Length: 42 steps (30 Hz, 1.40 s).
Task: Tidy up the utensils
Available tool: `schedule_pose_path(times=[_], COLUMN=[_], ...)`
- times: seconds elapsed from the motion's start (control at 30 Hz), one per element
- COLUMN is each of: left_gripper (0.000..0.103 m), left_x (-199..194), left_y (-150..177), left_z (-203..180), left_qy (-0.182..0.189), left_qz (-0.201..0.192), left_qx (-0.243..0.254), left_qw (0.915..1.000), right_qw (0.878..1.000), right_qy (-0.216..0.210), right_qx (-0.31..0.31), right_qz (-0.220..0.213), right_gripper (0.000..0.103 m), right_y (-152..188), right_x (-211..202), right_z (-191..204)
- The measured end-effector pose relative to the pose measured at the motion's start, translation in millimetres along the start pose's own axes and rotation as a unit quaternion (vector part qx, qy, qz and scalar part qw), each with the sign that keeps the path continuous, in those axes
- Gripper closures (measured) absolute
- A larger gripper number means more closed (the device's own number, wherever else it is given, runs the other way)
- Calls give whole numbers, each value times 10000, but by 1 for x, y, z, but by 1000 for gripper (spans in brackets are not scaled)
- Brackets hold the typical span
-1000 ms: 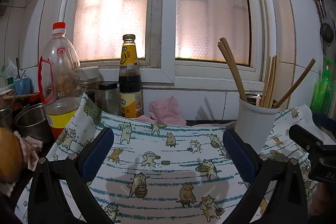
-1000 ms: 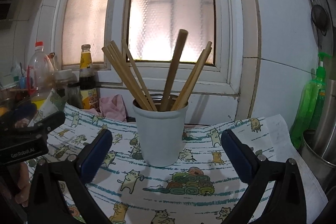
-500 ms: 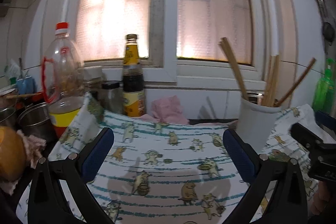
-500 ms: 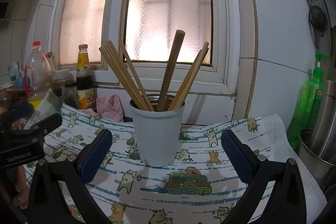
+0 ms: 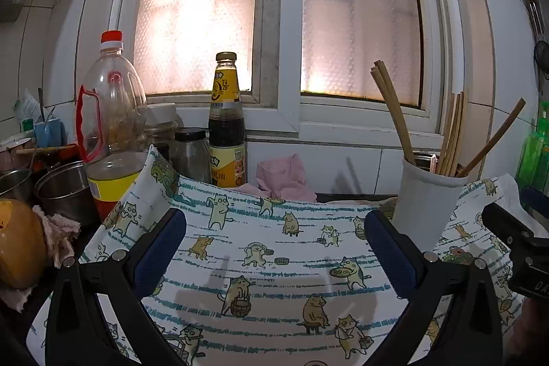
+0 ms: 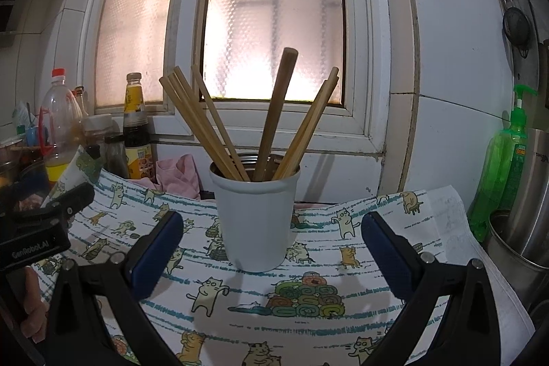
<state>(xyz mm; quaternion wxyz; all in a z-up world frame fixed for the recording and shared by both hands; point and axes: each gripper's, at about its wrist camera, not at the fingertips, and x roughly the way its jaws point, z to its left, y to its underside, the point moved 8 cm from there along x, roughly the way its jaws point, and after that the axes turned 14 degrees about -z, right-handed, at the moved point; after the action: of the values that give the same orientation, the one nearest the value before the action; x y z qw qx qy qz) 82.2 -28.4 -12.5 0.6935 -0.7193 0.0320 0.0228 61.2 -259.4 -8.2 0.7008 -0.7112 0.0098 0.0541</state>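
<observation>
A white cup [image 6: 255, 218] stands upright on the cat-print cloth [image 6: 308, 297], holding several wooden chopsticks [image 6: 202, 122] and a thicker wooden handle [image 6: 274, 112]. My right gripper [image 6: 271, 254] is open, its blue pads on either side of the cup's base and a little in front of it. In the left wrist view the same cup [image 5: 427, 204] sits at the right, just beyond the right finger. My left gripper [image 5: 274, 249] is open over bare cloth [image 5: 274, 263] with nothing between its fingers. Each gripper shows at the edge of the other's view.
Along the windowsill stand a dark sauce bottle [image 5: 227, 132], an oil bottle with a red cap [image 5: 109, 112], jars and metal pots [image 5: 65, 191]. A pink rag [image 5: 283, 175] lies behind the cloth. A green soap bottle [image 6: 502, 167] and a steel container [image 6: 528, 215] stand at the right.
Both views have shifted only slightly; the cup sits a little higher and nearer in the right wrist view. Both grippers stay open and nothing has been taken or let go.
</observation>
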Motion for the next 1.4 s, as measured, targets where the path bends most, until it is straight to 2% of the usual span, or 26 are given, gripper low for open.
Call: schedule_pose_path(times=[1.4], left_gripper=[0], left_x=[0], left_y=[1], left_z=[0], left_qy=[11], left_qz=[-15], left_qx=[13], left_qw=[10000], right_qw=[10000], right_qy=[62], right_qx=[40], right_qz=[40], right_gripper=[0], right_y=[1], right_x=[1], right_z=[-3])
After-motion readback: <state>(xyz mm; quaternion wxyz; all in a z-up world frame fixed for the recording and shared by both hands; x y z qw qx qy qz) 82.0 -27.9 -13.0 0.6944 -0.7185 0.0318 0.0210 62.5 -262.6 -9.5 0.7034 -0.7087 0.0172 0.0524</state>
